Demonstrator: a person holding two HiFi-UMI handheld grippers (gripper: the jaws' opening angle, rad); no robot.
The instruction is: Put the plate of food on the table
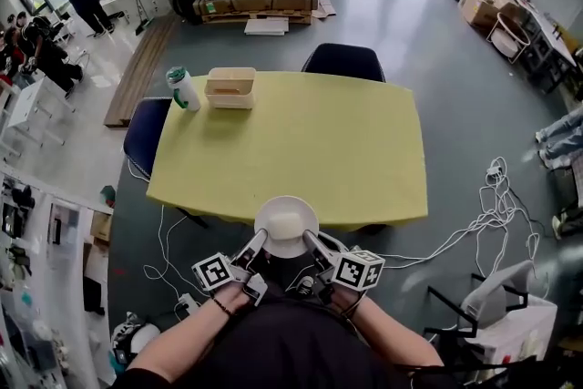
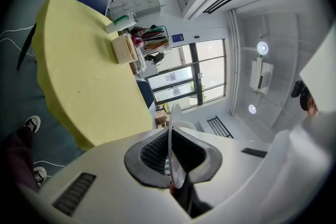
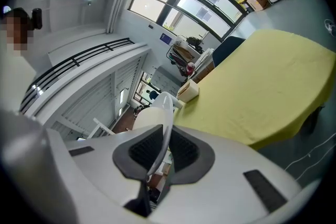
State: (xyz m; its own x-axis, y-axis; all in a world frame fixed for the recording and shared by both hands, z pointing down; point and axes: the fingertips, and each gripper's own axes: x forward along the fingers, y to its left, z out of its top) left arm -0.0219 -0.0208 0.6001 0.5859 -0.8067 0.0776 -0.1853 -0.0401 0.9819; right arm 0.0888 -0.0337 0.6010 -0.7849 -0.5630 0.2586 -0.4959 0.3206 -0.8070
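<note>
A white plate (image 1: 286, 227) with a pale mound of food on it hangs at the near edge of the yellow table (image 1: 301, 141). My left gripper (image 1: 257, 243) is shut on the plate's left rim and my right gripper (image 1: 311, 243) is shut on its right rim. In the left gripper view the plate's rim (image 2: 173, 144) stands edge-on between the dark pads (image 2: 152, 152). The right gripper view shows the rim (image 3: 161, 134) pinched the same way, with the food bulging to its left.
A white bottle with green trim (image 1: 184, 88) and a beige box (image 1: 230, 87) stand at the table's far left. Dark chairs (image 1: 343, 62) sit at the far side and left end. White cables (image 1: 474, 223) lie on the floor to the right.
</note>
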